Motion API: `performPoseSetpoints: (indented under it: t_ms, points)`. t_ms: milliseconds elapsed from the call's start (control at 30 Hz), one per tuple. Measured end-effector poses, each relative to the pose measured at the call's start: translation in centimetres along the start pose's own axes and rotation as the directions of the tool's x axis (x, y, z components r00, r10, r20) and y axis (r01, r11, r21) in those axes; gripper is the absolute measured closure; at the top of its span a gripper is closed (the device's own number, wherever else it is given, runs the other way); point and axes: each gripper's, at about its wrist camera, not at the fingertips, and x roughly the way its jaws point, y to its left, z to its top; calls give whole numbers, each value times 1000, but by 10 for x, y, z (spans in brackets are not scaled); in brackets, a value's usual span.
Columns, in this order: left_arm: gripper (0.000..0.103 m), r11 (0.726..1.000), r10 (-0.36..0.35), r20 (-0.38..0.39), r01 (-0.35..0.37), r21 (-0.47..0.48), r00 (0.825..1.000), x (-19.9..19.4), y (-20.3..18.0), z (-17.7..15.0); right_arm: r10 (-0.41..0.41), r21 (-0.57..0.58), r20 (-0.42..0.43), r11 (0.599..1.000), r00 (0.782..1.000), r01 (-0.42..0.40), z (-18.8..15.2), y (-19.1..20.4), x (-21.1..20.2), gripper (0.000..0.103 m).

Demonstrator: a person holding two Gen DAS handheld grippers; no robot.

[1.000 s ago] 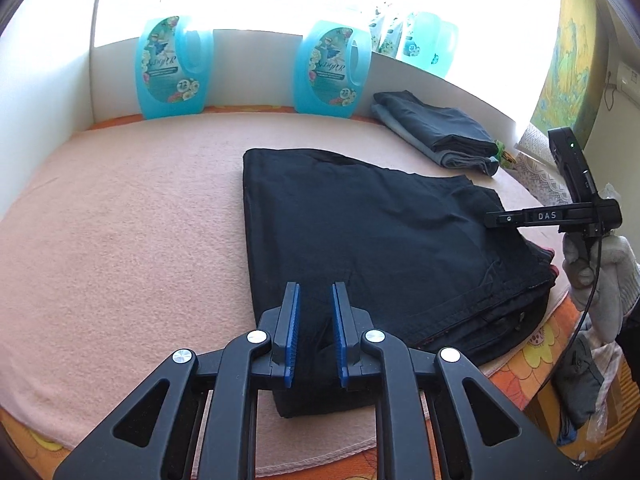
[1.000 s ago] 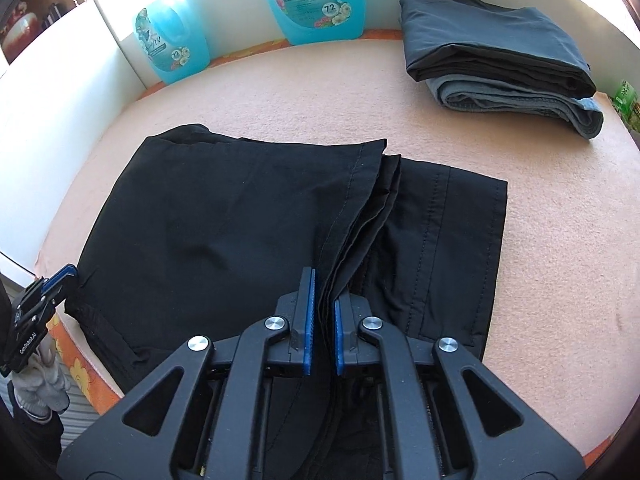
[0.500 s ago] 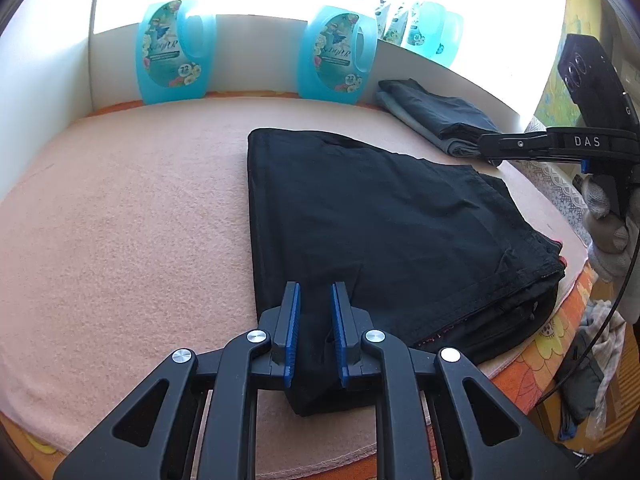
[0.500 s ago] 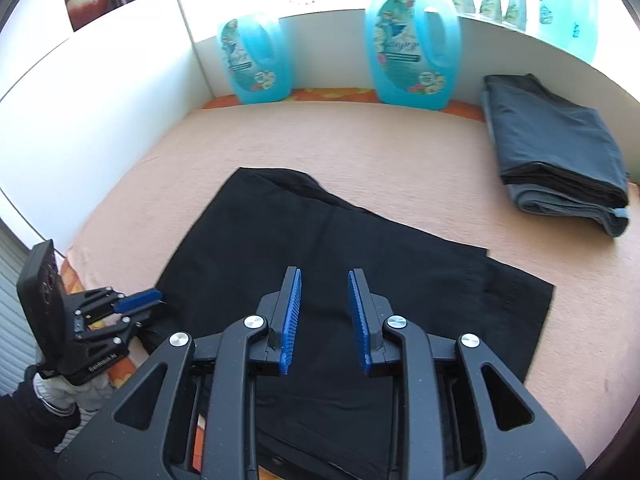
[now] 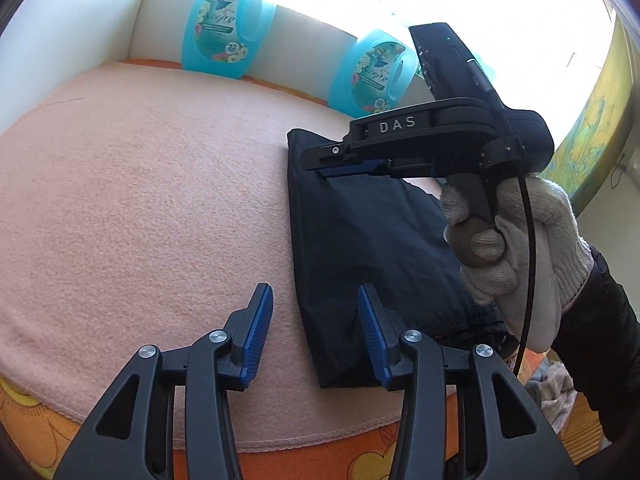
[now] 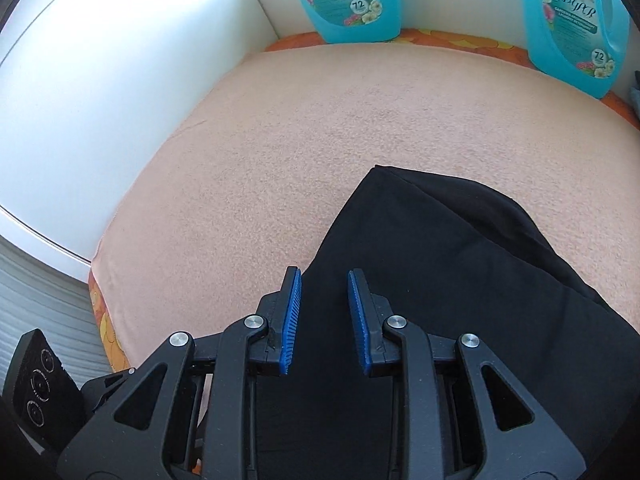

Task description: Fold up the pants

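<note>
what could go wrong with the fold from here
1. The left tool is opening right at the pants edge; a pad could drag the corner and loosen the fold.
2. The right tool hovers low over the far end and may snag the top layer.

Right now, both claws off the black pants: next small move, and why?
Probably lower the right claw onto the pants near their left folded edge and close. Its pads stand apart above the cloth, gripping nothing; the left claw is opening, straddling the near corner without pinching it. Another fold needs a fresh grip.
</note>
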Motion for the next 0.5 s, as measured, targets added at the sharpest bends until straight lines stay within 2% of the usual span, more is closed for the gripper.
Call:
performPoseSetpoints:
  t_ms: [200, 267, 367, 500]
  points:
    - [60, 999, -50, -2, 50, -21, 999, 5, -3, -2, -32, 7, -78, 999, 996, 33, 12, 6, 15, 75]
    - [60, 998, -61, -1, 61, -27, 998, 7, -3, -3, -67, -15, -96, 998, 993, 66, 14, 14, 17, 66]
    - [60, 997, -72, -1, 72, -25, 997, 7, -6, -3, -156, -59, -131, 987, 979, 150, 18, 27, 21, 62]
    - [60, 996, -82, 10, 82, -18, 997, 7, -10, -2, -198, -72, -202, 980, 959, 187, 25, 38, 33, 62]
